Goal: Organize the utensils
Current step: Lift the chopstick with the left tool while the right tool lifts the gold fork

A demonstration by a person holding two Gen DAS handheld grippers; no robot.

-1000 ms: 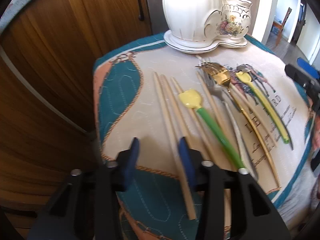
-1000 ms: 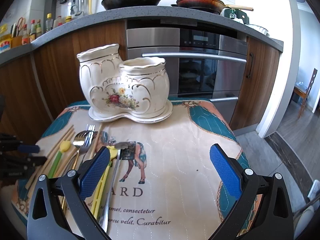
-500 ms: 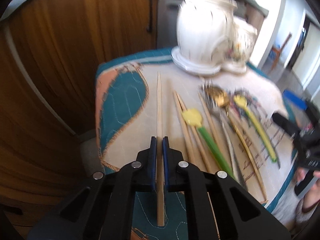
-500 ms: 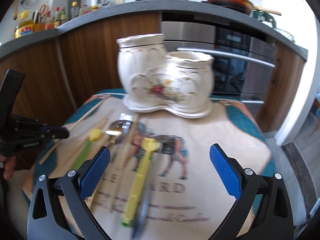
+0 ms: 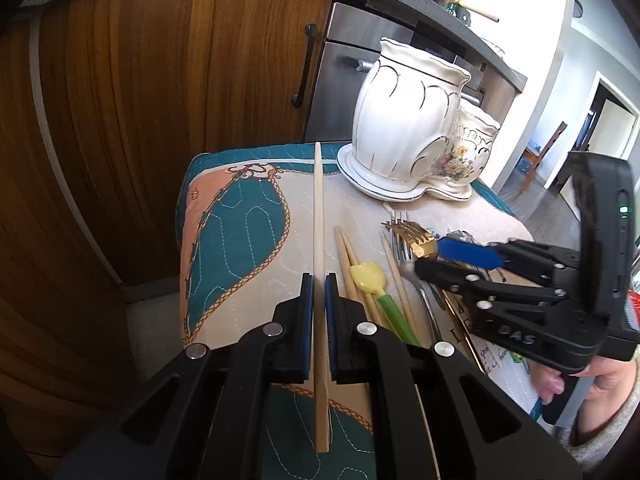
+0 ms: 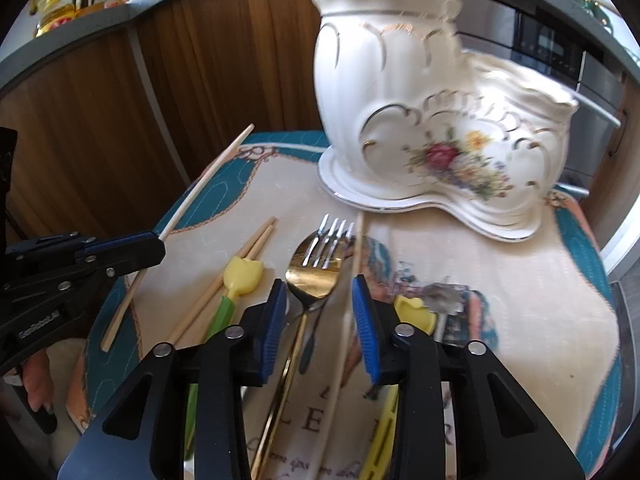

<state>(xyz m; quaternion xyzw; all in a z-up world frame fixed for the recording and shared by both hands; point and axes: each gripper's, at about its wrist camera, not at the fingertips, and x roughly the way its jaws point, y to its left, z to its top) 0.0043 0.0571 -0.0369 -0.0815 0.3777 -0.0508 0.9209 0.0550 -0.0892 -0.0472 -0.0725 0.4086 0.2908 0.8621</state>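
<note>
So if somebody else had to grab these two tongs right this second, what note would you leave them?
Left tongs: shut on one chopstick, its far end raised off the cloth.
Right tongs: closing around the gold spoon's neck, with another chopstick also between the pads; no grip yet.
Still lying on the cloth: silver fork, two more chopsticks, the green-handled utensil and the yellow-handled one.
White ceramic holder: upright at the back; its inside is not visible.
Left: carry each piece to the holder.

Holder (image 6: 400,120) behind utensils (image 6: 316,264) on cloth (image 6: 500,280).
</note>
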